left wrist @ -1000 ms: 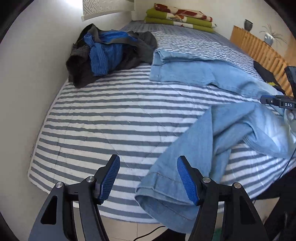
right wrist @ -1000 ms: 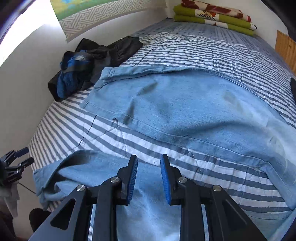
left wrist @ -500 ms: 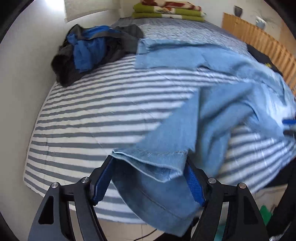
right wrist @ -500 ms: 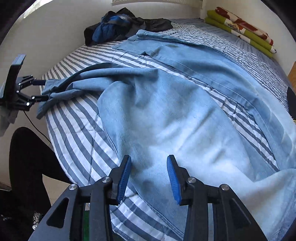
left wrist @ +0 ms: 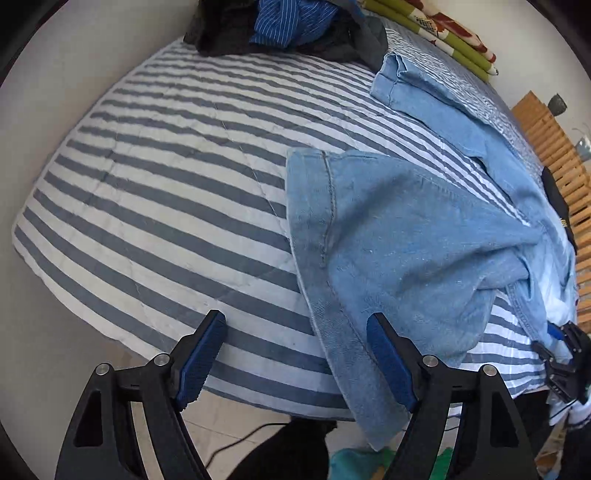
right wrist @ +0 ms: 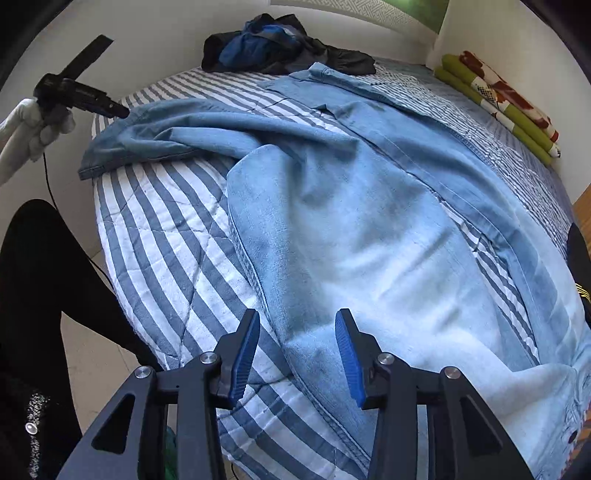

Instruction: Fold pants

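Light blue jeans (left wrist: 417, 236) lie spread on the striped bed (left wrist: 166, 177). One leg is thrown over towards the near edge, and its hem (left wrist: 314, 206) hangs past that edge. My left gripper (left wrist: 295, 354) is open at the bed's edge with only bedding between its fingers; the hem lies just behind its right finger (left wrist: 388, 362). From the right wrist, the jeans (right wrist: 369, 221) fill the middle. My right gripper (right wrist: 295, 354) hovers open over their near part without pinching it. The left gripper (right wrist: 81, 96), in a gloved hand (right wrist: 37, 125), is at the leg's hem.
A heap of dark and blue clothes (left wrist: 295, 26) sits at the far corner of the bed. Folded green and red blankets (right wrist: 498, 99) lie by the wall. A wooden slatted rail (left wrist: 554, 147) runs along the right. Dark-clad legs (right wrist: 37, 295) and a cable are on the floor side.
Half a second ago the leg hem hung between the left gripper's fingers; now it lies on the bed and the gripper is open and clear. The right gripper's fingers have spread wider.
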Motion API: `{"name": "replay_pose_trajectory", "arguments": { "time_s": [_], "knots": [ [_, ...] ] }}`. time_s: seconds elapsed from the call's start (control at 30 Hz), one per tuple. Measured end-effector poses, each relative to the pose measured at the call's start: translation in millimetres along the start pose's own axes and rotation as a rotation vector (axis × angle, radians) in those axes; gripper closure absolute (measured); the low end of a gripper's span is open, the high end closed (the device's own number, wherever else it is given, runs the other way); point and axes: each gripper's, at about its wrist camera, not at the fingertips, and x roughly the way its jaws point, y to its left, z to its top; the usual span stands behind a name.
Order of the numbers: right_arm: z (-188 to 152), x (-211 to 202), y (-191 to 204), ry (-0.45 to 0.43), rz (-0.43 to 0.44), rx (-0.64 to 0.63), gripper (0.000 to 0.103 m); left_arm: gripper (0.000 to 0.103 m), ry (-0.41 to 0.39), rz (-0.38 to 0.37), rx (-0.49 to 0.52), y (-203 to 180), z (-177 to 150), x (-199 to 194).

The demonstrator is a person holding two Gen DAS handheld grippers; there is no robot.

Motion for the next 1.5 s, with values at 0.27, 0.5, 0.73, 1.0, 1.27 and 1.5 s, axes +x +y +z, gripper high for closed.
{"name": "replay_pose_trajectory", "arguments": {
  "time_s": [0.27, 0.5, 0.73, 1.0, 1.27, 1.5],
  "knots": [
    [7.7, 10.6, -3.6, 0.041, -0.047, -0.036, 0.086, 0.099, -0.098, 0.030, 0.095, -36.0, 26.5, -21.4],
    [24.6, -49.9, -34.3, -0.078, 0.028, 0.109, 0.099, 0.099, -0.238, 0.042, 0.096, -12.2, 81.6, -113.3],
    [4.2, -72.1, -15.2, -0.101, 0.126, 0.102, 0.059, 0.050, -0.180, 0.331, 0.097, 19.3, 87.9, -99.5],
    [-69.2, -108.7, -61.6, -0.210, 0.050, 0.343, 0.058, 0.050, -0.222, 0.257, 0.201, -37.0, 77.7, -92.0],
    [-204.3, -179.8, -185.0, -0.193, -0.437, 0.862, 0.058, 0.050, -0.216, 0.072, 0.427, -184.6, 74.8, -58.1],
    [-296.4, -221.8, -255.9, -0.140, -0.572, 1.115, 0.058, 0.050, -0.118, -0.071, 0.669, -342.7, 37.5, 3.5]
  ]
}}
